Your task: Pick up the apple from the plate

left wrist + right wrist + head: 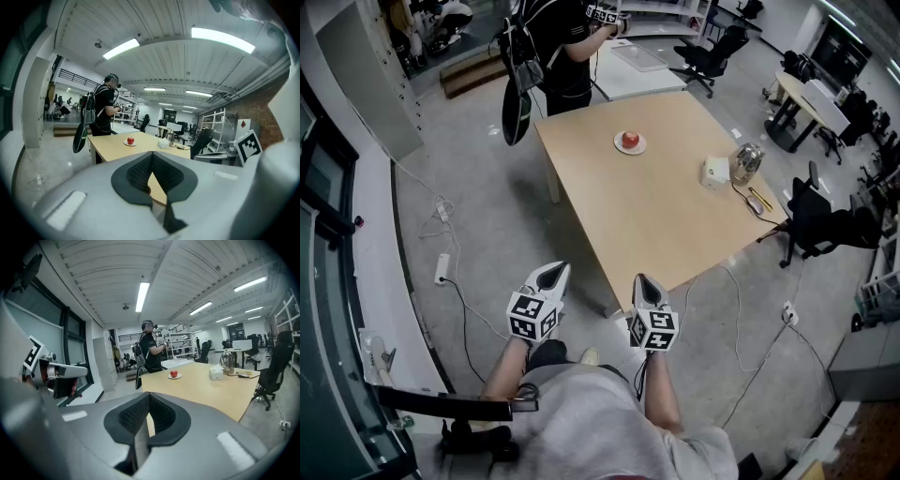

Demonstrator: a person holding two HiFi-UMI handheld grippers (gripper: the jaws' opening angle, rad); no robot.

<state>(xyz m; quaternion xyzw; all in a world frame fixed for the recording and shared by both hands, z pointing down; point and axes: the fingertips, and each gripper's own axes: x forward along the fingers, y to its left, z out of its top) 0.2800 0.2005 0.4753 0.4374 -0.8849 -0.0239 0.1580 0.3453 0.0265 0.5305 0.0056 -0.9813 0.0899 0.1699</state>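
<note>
Apple point(630, 140) sits on its plate point(639, 148), well ahead of my left claw point(557, 269) and right claw point(641, 280), both clenched on nothing; approach and grasp all remain.

no readable text; square markers point(532, 316) on left gripper point(555, 272), right gripper point(644, 282).
</note>
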